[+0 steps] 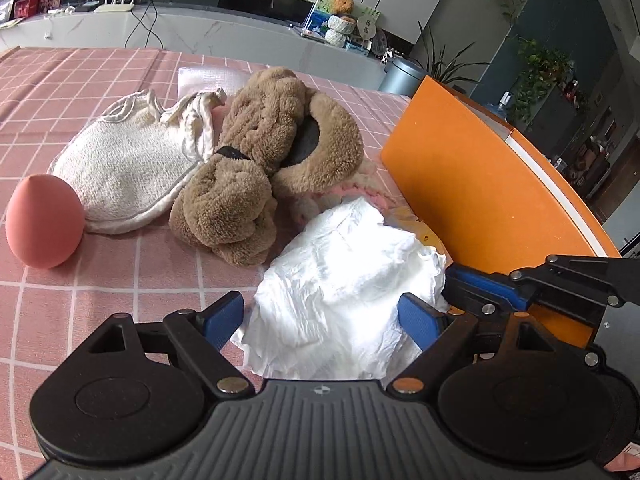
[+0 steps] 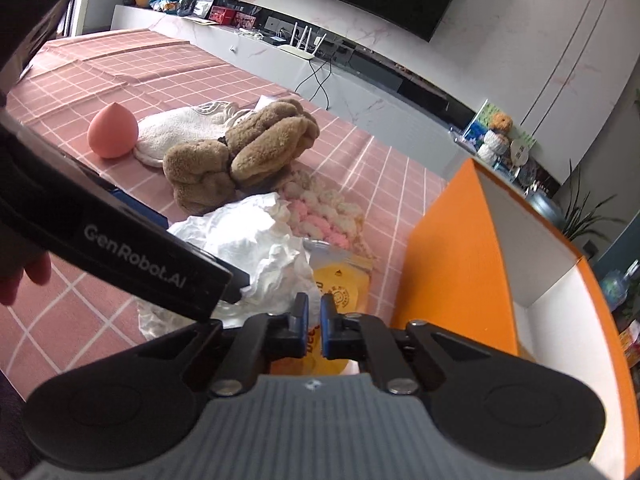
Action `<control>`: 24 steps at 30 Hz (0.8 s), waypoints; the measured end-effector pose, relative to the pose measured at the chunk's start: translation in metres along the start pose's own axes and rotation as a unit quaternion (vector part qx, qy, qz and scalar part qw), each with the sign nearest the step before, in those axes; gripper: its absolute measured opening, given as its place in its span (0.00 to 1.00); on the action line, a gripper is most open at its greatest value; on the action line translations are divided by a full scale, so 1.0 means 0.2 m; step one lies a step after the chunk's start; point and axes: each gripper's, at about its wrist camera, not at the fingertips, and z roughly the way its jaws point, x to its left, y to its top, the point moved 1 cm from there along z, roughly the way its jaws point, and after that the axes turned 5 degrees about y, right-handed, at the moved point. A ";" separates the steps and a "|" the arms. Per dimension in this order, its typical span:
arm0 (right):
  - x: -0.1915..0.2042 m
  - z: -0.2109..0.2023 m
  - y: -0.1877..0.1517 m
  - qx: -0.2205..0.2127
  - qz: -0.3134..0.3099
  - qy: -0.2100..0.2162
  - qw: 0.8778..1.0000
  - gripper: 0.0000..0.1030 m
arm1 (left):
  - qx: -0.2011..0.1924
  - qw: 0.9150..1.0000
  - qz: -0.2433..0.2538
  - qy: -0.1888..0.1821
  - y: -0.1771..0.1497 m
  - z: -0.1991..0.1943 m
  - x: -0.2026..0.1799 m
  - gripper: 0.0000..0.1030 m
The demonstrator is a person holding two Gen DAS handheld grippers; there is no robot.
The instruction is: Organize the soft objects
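Left gripper (image 1: 322,322): jaws apart around one tissue (image 1: 344,280).
Right gripper (image 2: 315,316): nearly together, holding nothing.
Plush (image 1: 256,164): one.
Box (image 2: 460,264): one.

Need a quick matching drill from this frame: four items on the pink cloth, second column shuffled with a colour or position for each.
Items:
1. egg-shaped sponge
2. plush dog
3. crumpled tissue
4. box

Descriptions:
A. orange, standing at the right edge
B. white, between the open fingers of the left tool
C. coral pink, far left beside the cream cloth
D. brown, lying mid-table

Pairs: 1-C, 2-D, 3-B, 4-A
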 end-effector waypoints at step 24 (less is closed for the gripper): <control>0.05 0.07 0.00 0.038 0.092 -0.003 0.995 0.73 | -0.021 0.990 -0.043 0.135 -0.07 -0.29 0.16 0.18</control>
